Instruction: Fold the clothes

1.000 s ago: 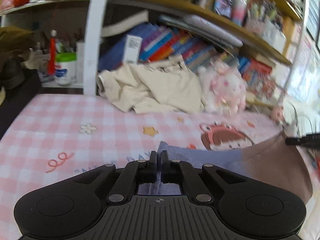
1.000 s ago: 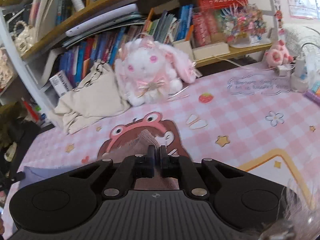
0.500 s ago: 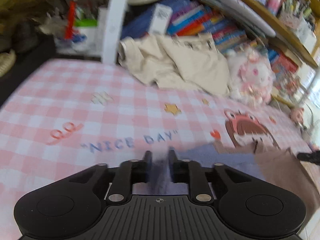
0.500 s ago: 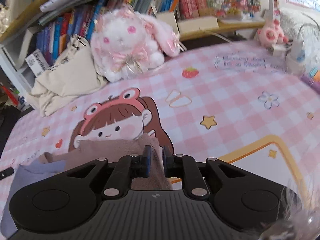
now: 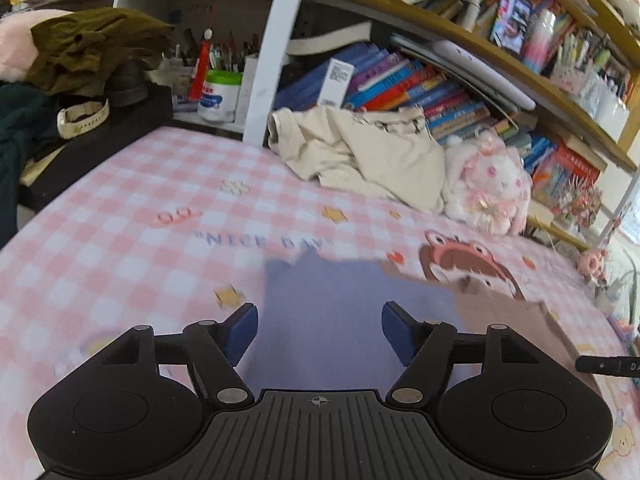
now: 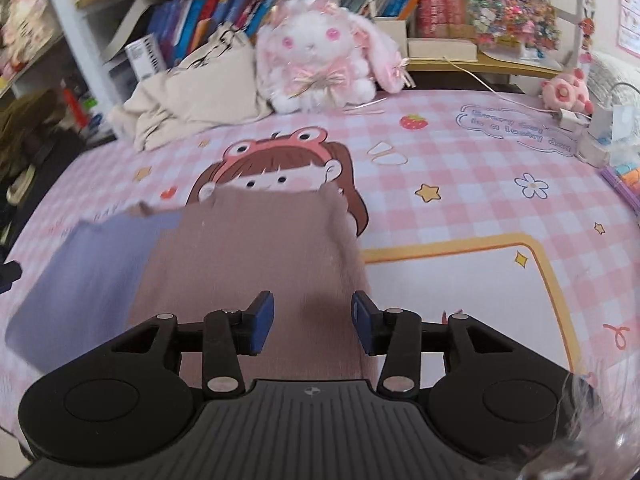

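The left hand-held gripper (image 5: 319, 332), jaws apart, hovers over the lavender-and-brown cloth (image 5: 340, 320).

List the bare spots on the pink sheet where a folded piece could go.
Bare: the white panel right of the brown cloth, and the checks left of the lilac cloth. Crowded: the back edge, with the cream garment, plush rabbit and chargers.

Both cams sit low behind their own jaws, close over the pink checked counter (image 5: 120, 240), facing the bookshelf at 12 o'clock. Left view angles toward 1 o'clock, right toward 11. Shared: two-tone garment (image 5: 340, 320) (image 6: 256, 256), plush rabbit (image 5: 488, 184) (image 6: 320, 60), beige cloth pile (image 5: 360, 152) (image 6: 192, 100).
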`<state>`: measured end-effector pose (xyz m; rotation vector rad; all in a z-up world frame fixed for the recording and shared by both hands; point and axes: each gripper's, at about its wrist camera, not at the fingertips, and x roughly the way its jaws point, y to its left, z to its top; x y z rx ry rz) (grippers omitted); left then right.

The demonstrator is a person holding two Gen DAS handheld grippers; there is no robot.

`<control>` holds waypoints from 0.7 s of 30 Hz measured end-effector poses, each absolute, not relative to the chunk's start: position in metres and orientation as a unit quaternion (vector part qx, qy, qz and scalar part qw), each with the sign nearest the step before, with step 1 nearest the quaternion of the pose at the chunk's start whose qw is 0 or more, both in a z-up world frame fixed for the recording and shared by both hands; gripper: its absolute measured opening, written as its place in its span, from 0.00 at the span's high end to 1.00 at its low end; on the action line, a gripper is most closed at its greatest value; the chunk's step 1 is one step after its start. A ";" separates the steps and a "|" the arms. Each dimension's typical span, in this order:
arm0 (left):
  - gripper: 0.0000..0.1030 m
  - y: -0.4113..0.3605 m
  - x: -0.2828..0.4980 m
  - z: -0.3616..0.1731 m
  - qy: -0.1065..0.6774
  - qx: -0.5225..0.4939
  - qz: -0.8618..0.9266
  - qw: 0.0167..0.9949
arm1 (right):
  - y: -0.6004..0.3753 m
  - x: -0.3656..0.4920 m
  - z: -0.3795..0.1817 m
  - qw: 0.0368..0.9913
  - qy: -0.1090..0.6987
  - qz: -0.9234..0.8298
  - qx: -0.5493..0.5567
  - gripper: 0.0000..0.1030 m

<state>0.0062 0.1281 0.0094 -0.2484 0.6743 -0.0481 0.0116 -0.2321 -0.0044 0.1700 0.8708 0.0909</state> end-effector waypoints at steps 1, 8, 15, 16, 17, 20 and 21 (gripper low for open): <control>0.31 0.118 0.002 0.010 0.332 -0.121 -0.017 0.935 | -0.233 0.009 -0.005 0.901 0.424 0.051 0.082 0.59; 0.21 0.055 -0.038 0.011 0.340 -0.131 0.027 0.931 | -0.251 -0.007 -0.006 0.892 0.429 0.138 0.040 0.59; 0.20 0.008 -0.078 0.005 0.362 -0.135 0.070 0.920 | -0.261 -0.026 -0.008 0.884 0.426 0.195 -0.001 0.57; 0.20 0.006 -0.082 0.005 0.367 -0.133 0.073 0.918 | -0.262 -0.028 -0.008 0.883 0.425 0.201 -0.003 0.55; 0.19 0.003 -0.085 0.006 0.371 -0.131 0.075 0.916 | -0.263 -0.030 -0.008 0.882 0.424 0.206 -0.006 0.54; 0.14 -0.001 -0.093 0.008 0.372 -0.129 0.081 0.916 | -0.264 -0.032 -0.010 0.879 0.428 0.211 -0.003 0.53; 0.13 -0.001 -0.096 0.008 0.370 -0.132 0.082 0.916 | -0.265 -0.032 -0.010 0.879 0.428 0.212 -0.003 0.53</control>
